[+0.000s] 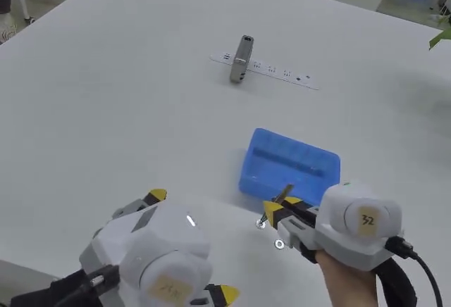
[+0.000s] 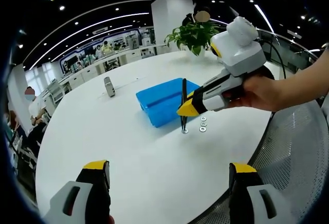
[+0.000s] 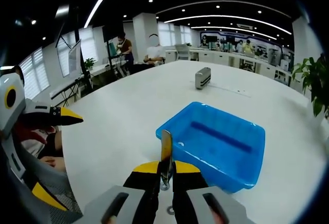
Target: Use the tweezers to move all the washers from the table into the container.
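Our right tongs [image 3: 165, 179] are clamped shut on the tweezers [image 3: 165, 149], which stand up between the yellow-tipped jaws, their points aimed down at the desk [image 1: 127, 96]. In the left gripper view the tweezer points come down right at one washer [image 2: 185, 131]; we cannot tell whether they have pinched it. Three more washers [image 2: 203, 124] lie in a small cluster just beside it, on the bare desk top. A hand [image 2: 257, 94] holds these tongs from behind.

Our left tongs [image 2: 169, 175] are spread wide apart with nothing between the jaws, and they hover over the desk near its edge, well apart from the washers. In the head view they sit low and to the left of the right tongs.

The blue container [image 1: 248, 179] stands just beyond the tweezers, near the washers but not touching them. Farther back on the desk a small grey metal block [image 1: 242, 59] stands on a flat white strip [image 1: 282, 72]. A potted plant [image 2: 195, 33] shows past the far edge of the desk.
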Motion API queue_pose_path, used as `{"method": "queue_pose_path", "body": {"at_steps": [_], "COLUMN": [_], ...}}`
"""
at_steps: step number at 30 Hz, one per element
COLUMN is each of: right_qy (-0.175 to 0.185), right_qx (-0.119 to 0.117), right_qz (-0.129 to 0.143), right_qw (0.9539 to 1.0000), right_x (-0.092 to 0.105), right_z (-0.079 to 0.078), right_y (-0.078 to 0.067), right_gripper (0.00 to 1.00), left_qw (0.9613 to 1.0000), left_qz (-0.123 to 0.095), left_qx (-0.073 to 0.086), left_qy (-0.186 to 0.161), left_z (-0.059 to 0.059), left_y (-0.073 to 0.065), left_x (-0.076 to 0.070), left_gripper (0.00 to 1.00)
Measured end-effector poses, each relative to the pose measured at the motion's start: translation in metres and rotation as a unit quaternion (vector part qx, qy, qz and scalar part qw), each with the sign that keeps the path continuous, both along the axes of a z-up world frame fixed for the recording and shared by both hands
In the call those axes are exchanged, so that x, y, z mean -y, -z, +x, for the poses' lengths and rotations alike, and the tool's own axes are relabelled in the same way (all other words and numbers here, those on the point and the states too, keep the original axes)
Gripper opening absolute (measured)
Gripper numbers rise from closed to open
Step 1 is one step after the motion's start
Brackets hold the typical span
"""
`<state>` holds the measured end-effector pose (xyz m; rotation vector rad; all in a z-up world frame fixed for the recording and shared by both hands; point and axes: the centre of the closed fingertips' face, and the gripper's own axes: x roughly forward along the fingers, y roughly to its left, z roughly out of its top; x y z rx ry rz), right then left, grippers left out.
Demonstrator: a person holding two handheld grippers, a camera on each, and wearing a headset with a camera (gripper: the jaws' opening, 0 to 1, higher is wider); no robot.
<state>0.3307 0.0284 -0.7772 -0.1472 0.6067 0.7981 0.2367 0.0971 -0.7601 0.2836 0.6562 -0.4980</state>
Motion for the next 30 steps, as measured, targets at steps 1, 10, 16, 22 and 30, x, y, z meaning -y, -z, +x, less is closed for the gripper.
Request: {"method": "queue_pose_path", "body": {"at_steps": [1,10,16,22,30], "right_qy": [0.000,0.007,0.007,0.005,0.011], "right_qx": [0.001,-0.006,-0.013,-0.001,0.019], "right_qz": [0.000,0.003,0.023,0.035,0.063], "right_qw": [1.0000,1.0000,0.9996,0.9994,0.9978], "right_x": [0.000,0.002,0.000,-0.002,-0.004], "right_z": [0.000,-0.001,-0.002,0.001,0.013], "right_y": [0.000,0.000,-0.013,-0.034,-0.062], "right_gripper": [0.04,0.04,0.04,0.04,0.04], "left_qw": [1.0000,0.9999,1.0000,1.0000,1.0000], "left_qz": [0.000,-0.011,-0.008,-0.007,-0.007], "left_qx": [0.000,0.001,0.000,-0.001,-0.002], "left_qy": [0.000,-0.006,-0.005,-0.001,-0.002], "left_z": [0.000,0.001,0.001,0.000,0.000], "left_y": [0.000,-0.002,-0.001,0.000,0.000], "left_x": [0.000,0.001,0.001,0.001,0.001], "left_gripper": [0.99,0.99,0.99,0.99,0.99]}}
